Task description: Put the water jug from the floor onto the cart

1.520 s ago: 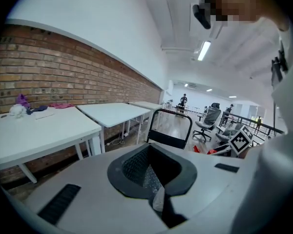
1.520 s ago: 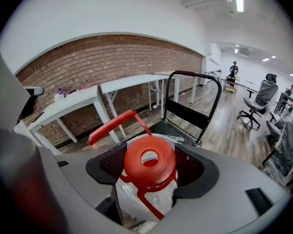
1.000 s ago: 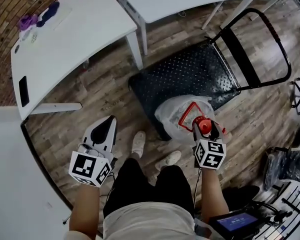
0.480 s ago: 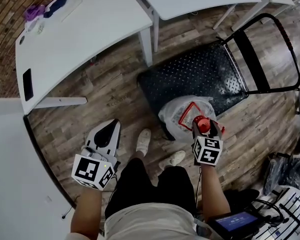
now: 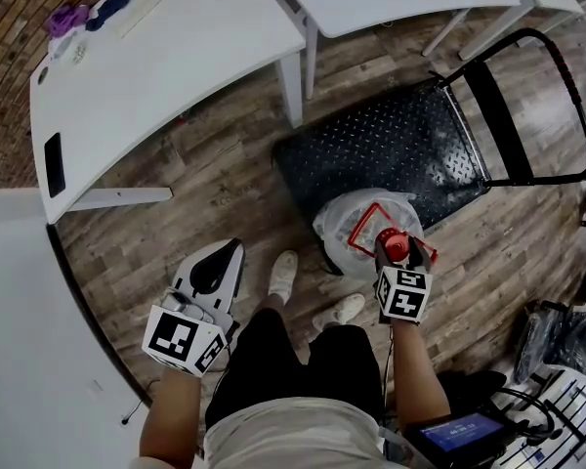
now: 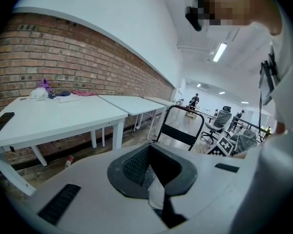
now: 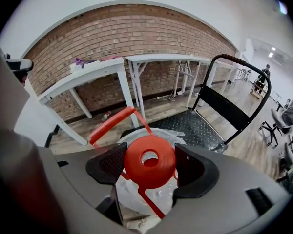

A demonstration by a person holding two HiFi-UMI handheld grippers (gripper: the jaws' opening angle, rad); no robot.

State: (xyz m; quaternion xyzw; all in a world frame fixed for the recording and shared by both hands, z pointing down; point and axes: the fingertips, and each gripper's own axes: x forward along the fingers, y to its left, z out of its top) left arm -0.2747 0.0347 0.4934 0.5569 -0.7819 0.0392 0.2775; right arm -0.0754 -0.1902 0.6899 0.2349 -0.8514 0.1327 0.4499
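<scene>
Water jug (image 5: 344,225): clear body, red cap (image 7: 149,161), red handle (image 7: 111,124).

My left gripper (image 5: 216,265) and right gripper (image 5: 397,250): pale grey shells, black pads, black-white marker cubes (image 5: 182,340). I wear black trousers (image 5: 273,360), white shoes (image 5: 284,274).

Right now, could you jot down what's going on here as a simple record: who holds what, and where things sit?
Right tool: jaws closed on the water jug, either side of its red cap
Left tool: shut, empty, beside the person's left leg
Water jug: clear, red carry handle raised, at the cart's near edge; resting or lifted cannot be told
Cart: black platform cart, studded deck bare, push handle upright
Surroundings: wood-plank floor, white tables beyond
</scene>
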